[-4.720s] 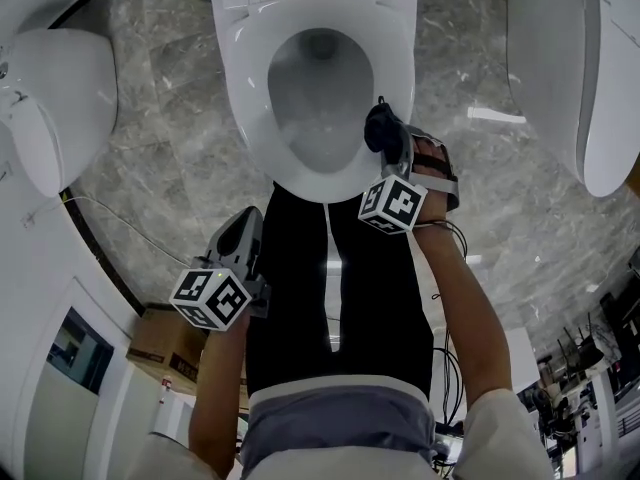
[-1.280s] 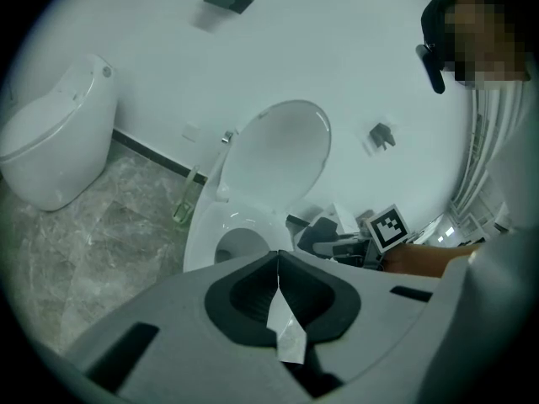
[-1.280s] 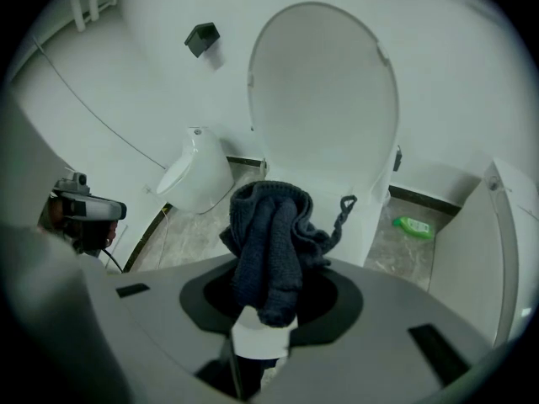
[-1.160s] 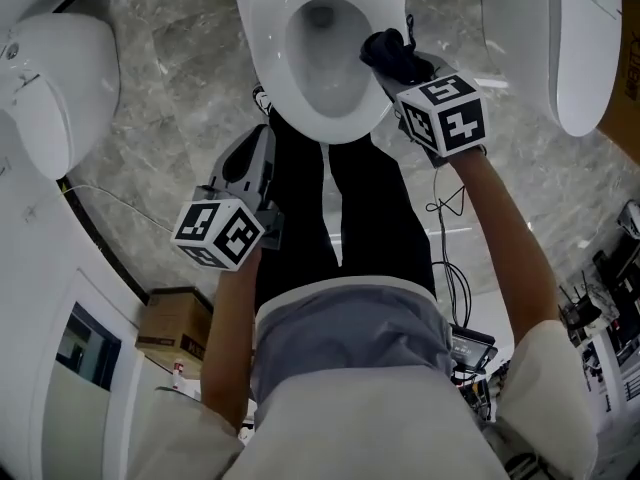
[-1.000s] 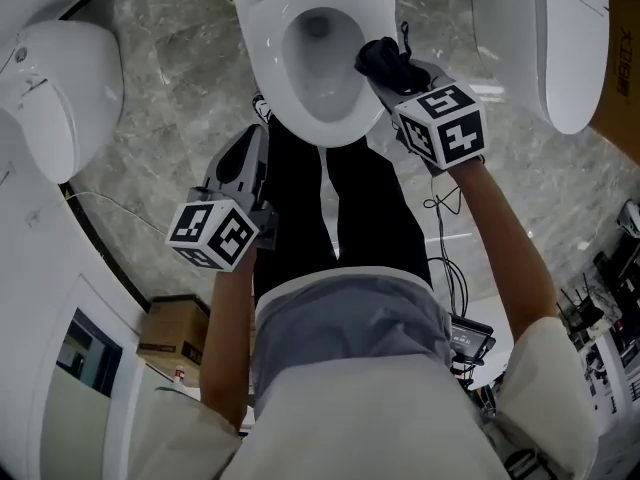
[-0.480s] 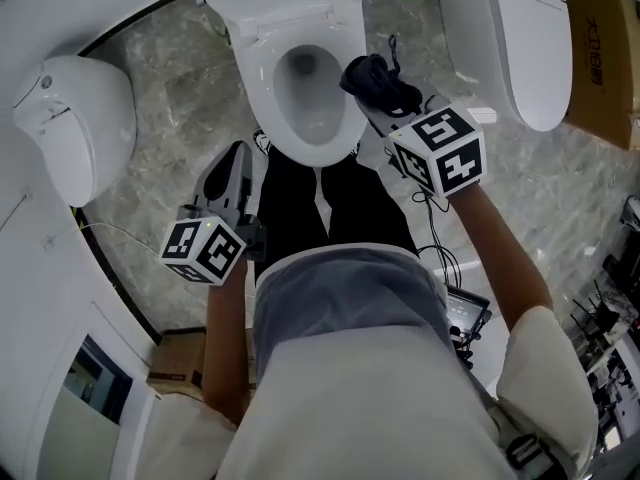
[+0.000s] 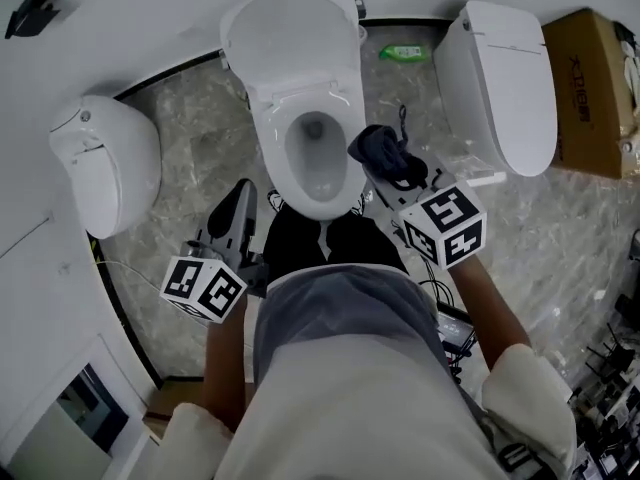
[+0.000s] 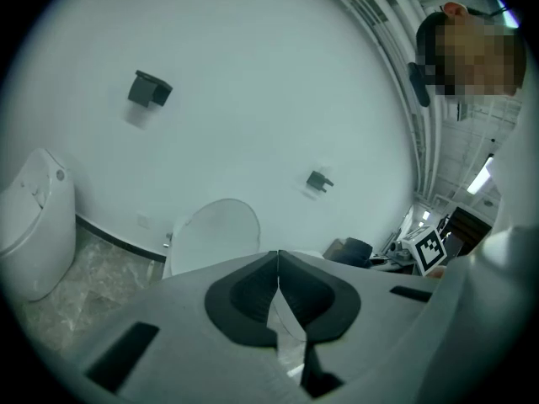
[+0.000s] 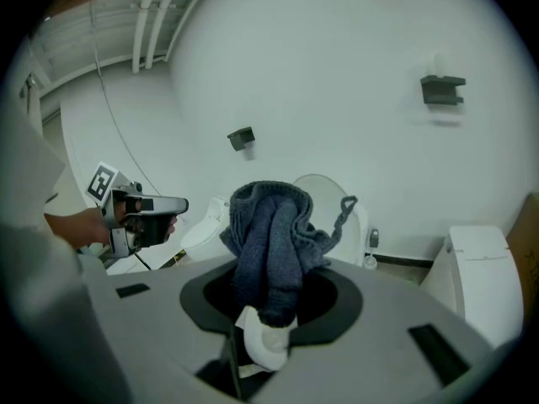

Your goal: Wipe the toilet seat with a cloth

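The white toilet stands in the middle of the head view, with its lid point(image 7: 290, 38) up and its seat point(image 7: 277, 163) down around the bowl. My right gripper point(image 7: 388, 175) is shut on a dark blue cloth point(image 7: 378, 150) and holds it in the air just right of the seat's front. In the right gripper view the bunched cloth point(image 9: 274, 234) stands up out of the right gripper point(image 9: 268, 314). My left gripper point(image 7: 241, 190) is shut and empty, low beside the left leg. Its jaws meet in the left gripper view point(image 8: 278, 257), pointing at the raised lid point(image 8: 215, 234).
A second toilet point(image 7: 500, 83) stands at the right and a third point(image 7: 105, 163) at the left. A cardboard box point(image 7: 592, 88) sits far right. A green item point(image 7: 405, 54) lies by the wall. Cables point(image 7: 440, 293) trail on the marble floor near my right leg.
The head view has risen and takes in more of the room. The right gripper has drawn the cloth off the seat's right rim, back and to the right. The left gripper has stayed shut.
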Demonstrator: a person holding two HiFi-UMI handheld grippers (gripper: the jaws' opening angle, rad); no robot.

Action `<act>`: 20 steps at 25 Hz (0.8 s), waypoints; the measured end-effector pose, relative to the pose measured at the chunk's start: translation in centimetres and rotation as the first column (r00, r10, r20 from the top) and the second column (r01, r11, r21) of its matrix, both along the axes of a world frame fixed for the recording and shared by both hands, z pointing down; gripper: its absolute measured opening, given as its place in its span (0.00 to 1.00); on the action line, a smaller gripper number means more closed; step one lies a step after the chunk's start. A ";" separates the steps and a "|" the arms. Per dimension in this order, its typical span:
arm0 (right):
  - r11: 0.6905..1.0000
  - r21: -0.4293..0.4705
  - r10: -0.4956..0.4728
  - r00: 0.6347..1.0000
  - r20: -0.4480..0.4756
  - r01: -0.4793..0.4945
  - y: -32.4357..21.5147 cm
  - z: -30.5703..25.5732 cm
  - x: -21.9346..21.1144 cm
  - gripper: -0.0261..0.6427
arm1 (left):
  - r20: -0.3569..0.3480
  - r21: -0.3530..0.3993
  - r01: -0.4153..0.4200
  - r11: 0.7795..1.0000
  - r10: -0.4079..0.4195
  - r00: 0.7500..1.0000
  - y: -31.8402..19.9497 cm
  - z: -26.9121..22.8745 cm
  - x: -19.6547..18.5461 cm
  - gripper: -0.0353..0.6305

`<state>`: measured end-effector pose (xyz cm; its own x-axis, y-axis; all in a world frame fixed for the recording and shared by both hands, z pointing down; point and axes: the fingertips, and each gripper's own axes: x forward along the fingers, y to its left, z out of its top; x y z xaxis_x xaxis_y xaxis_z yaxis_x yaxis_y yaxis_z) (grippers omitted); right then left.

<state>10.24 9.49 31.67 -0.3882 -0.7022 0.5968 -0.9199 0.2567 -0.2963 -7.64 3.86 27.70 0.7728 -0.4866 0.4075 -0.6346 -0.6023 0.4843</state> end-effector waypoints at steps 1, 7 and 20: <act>1.000 0.019 0.014 1.000 0.016 -0.014 0.1 -0.8 0.1 0.20 | 0.002 0.017 -0.009 1.000 0.009 1.000 0.1 -0.6 0.2 0.07; 0.991 0.128 0.049 0.999 0.016 -0.051 1.5 -5.7 1.1 0.20 | 0.004 0.093 0.005 0.996 -0.005 1.000 1.5 -3.8 1.0 0.07; 0.949 0.287 0.130 0.991 0.014 -0.128 3.8 -12.2 2.8 0.20 | 0.041 0.235 0.056 0.970 -0.067 0.997 2.3 -8.0 2.5 0.06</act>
<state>13.06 13.24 19.51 -0.2803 -0.8880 0.3645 -0.9522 0.2091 -0.2228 -5.11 6.14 19.66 0.7207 -0.6185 0.3132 -0.6931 -0.6542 0.3027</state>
